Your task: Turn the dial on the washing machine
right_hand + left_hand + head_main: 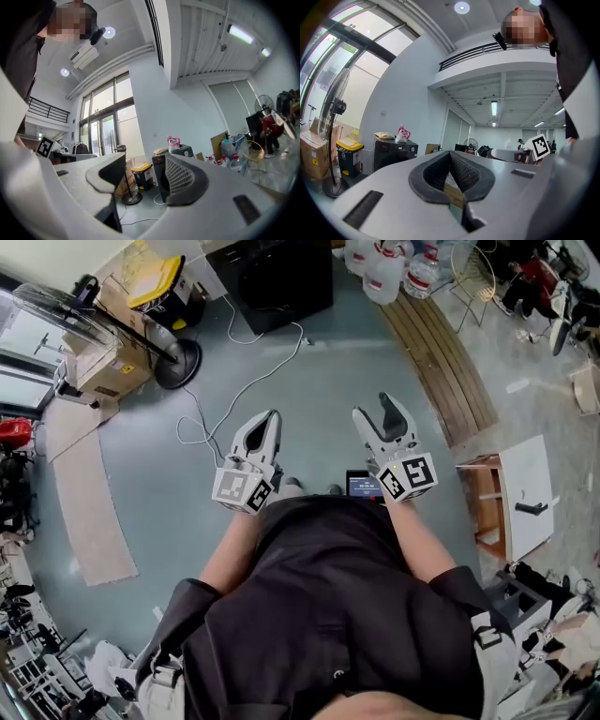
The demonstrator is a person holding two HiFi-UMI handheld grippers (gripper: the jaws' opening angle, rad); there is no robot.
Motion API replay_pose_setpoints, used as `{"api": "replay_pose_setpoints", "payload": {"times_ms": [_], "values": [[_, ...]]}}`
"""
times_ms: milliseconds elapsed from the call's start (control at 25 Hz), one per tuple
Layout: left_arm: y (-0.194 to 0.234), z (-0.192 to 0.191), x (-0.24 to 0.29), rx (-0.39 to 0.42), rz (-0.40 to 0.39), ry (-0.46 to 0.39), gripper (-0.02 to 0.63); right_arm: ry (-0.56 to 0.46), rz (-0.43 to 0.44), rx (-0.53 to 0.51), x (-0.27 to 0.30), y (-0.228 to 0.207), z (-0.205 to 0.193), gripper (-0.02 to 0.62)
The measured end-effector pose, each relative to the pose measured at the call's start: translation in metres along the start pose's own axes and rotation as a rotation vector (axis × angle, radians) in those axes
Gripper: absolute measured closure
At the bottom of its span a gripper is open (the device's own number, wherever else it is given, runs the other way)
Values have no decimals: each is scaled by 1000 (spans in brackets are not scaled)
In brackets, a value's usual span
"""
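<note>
In the head view, two grippers are held out over the grey floor (309, 371) in front of the person. The left gripper (266, 420) is seen with its jaws drawn together, and the right gripper (375, 411) with its jaws spread. The washing machine (272, 277), a dark box, is set at the far edge of the floor, well apart from both grippers. Its dial cannot be made out here. A white cable (246, 381) is trailed across the floor from the machine towards the grippers. A standing fan (173, 360) and a yellow-lidded bin (156, 281) are placed to the left of the machine, water bottles (386, 268) to its right, and wooden planks (441, 362) are laid along the floor's right side. In the left gripper view, the left gripper (450, 157) is shown clenched, pad tips touching and nothing caught between them. The washing machine (393, 157) is seen beyond the left jaw, with a pink packet (403, 133) on its top, and the fan (333, 110) and bin (349, 146) further left. In the right gripper view, the right gripper (145, 168) is shown released, with only bare floor, the bin (142, 169) and the fan's base framed in the wide gap. The washing machine (183, 151) is partly hidden behind the right jaw and is not touched.
</note>
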State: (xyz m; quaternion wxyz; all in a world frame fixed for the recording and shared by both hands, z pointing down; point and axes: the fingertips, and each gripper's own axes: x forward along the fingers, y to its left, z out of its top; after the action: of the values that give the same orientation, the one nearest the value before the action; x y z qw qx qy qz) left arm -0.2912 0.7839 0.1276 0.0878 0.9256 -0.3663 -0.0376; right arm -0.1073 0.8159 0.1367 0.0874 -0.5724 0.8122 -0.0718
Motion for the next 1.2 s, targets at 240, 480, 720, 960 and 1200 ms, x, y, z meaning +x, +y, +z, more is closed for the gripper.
{"api": "replay_pose_setpoints", "payload": {"times_ms": [240,480,720,960,1200], "values": [[1,-5,4,-4,17,23,612,42,-18,36,-12,-19,-11,330],[2,-6,21,-10,9,19,612,63,-35,36,-19,-32,-13,330],[12,-15,43,-32,-2,24,612,77,-61,41,-18,-51,-17,330],[12,-23,85,-63,-21,32,612,94,-51,12,3,-75,-6,330],[40,-18,143,-70,-25,12,612,92,-74,-22,48,-122,8,330]]}}
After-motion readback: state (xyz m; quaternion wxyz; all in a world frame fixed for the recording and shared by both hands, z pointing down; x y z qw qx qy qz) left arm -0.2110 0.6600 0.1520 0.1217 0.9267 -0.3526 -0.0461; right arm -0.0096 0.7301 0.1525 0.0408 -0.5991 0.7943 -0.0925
